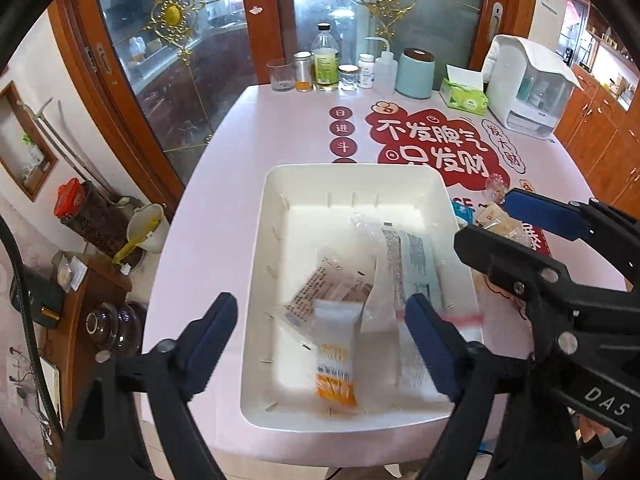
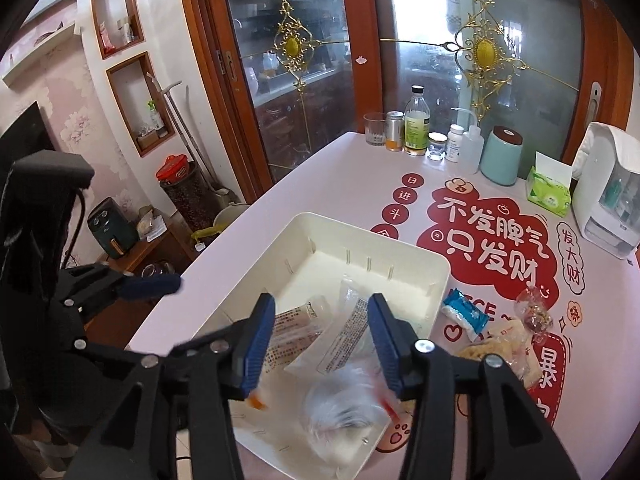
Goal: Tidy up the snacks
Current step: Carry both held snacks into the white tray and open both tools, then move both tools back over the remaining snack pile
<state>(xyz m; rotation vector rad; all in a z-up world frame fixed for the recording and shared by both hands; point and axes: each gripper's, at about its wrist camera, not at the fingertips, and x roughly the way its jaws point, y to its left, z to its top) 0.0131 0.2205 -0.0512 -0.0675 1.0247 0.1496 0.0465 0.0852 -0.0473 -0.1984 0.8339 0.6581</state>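
Left wrist view. Left gripper [image 1: 320,330]: jaws spread wide, released, nothing pressed between the pads; it hangs over the near end of the white tray [image 1: 352,170]. Beneath it, inside the tray, an orange-striped packet [image 1: 335,364], blurred, and several clear printed packets [image 1: 396,264]. The right gripper [image 1: 520,220] shows at the right, over the tray's far right corner.

Right wrist view. Right gripper [image 2: 322,340]: jaws parted, released, above the tray [image 2: 404,252]; a blurred clear bag with a red strip [image 2: 348,404] lies below, not pinched. Still outside on the desk [image 2: 344,168], just right of the tray: a blue packet [image 2: 466,312] and loose wrapped snacks [image 2: 516,340].

Risks. The clear bag sits near the tray's near edge; it may slide over the rim. Both grippers crowd the same tray and could knock each other. The thin film of the packets outside may slip from the pads.
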